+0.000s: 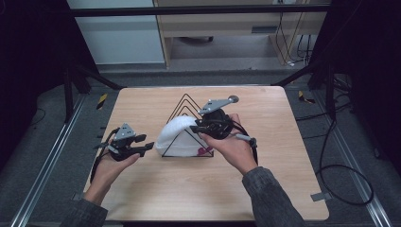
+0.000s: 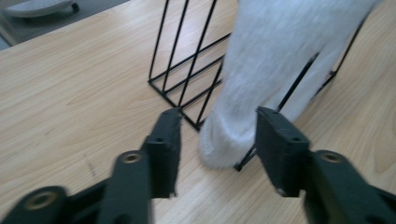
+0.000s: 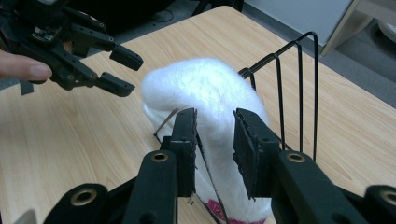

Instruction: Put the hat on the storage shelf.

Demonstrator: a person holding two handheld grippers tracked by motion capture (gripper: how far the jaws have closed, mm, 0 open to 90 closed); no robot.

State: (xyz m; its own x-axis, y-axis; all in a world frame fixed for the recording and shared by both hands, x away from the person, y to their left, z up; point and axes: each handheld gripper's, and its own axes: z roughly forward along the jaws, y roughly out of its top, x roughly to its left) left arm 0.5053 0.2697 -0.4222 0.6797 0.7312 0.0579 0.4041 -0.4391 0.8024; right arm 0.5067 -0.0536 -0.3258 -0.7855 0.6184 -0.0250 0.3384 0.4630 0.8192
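Plainly, the right gripper point(image 3: 215, 140) has its jaws parted around the white fuzzy sock point(image 3: 210, 93), not clamped on it; the sock drapes over the black wire rack point(image 3: 299, 93). Just left of the sock, the left gripper point(image 2: 217, 140) hangs released, the sock's end between its jaws.

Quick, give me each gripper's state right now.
Left gripper: open, jaws either side of the white sock's end, not clamped.
Right gripper: open around the sock, holding nothing.
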